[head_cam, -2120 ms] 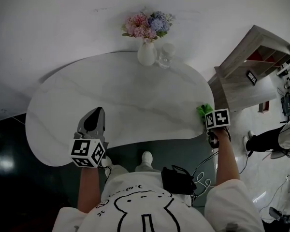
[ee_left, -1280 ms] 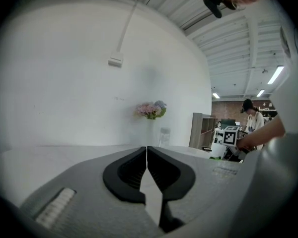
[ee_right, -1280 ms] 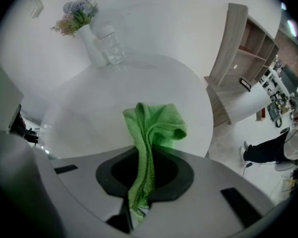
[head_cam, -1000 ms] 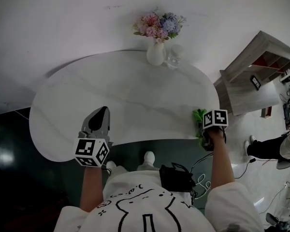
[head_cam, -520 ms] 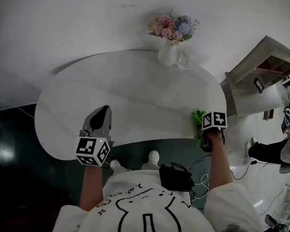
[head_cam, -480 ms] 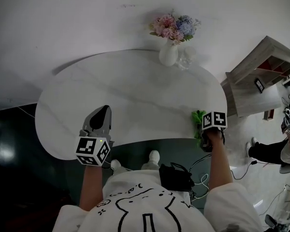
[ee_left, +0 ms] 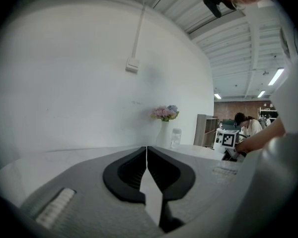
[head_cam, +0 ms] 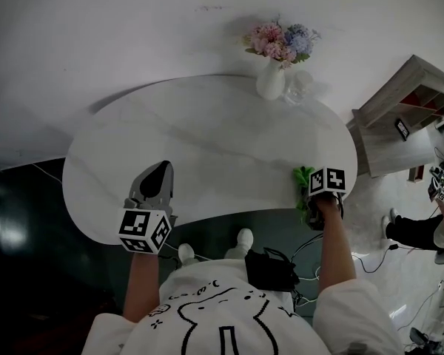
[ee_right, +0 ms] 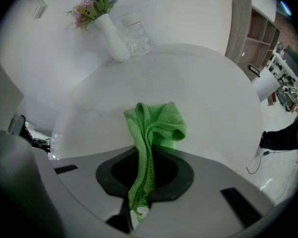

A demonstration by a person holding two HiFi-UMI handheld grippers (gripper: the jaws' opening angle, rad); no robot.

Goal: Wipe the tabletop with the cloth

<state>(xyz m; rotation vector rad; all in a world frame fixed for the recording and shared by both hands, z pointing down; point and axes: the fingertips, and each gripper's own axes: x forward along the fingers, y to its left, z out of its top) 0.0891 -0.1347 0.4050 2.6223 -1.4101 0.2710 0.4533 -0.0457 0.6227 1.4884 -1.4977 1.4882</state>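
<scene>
The right gripper [head_cam: 311, 191] has its jaws shut tight on a small green fuzzy cloth [ee_right: 156, 125]. The cloth is pinched in the middle. Its top end sticks out past the jaws in a bunched-up fold. A little tail of it hangs out at the back.

From the head view, the cloth [head_cam: 303, 177] is at the near right edge of the big white rounded counter [head_cam: 207, 135]. I cannot tell if the cloth is pressing on the counter or is just above it.

The left gripper [head_cam: 156, 176] is over the near left part of the counter. Its jaws are closed together, with only a thin crack between them. There is nothing in them.

At the far side of the counter stands a white vase with pink and blue flowers [head_cam: 271, 80]. A clear glass jar [head_cam: 297, 88] is just beside it.

How far along is the job? The cloth is picked up and ready, so that part is done. The counter looks the same all over, with no wet streaks or dirt showing. So I cannot tell which parts have been wiped. I think most of the top may be left to do: the middle, the left side and the spot near the vase.
</scene>
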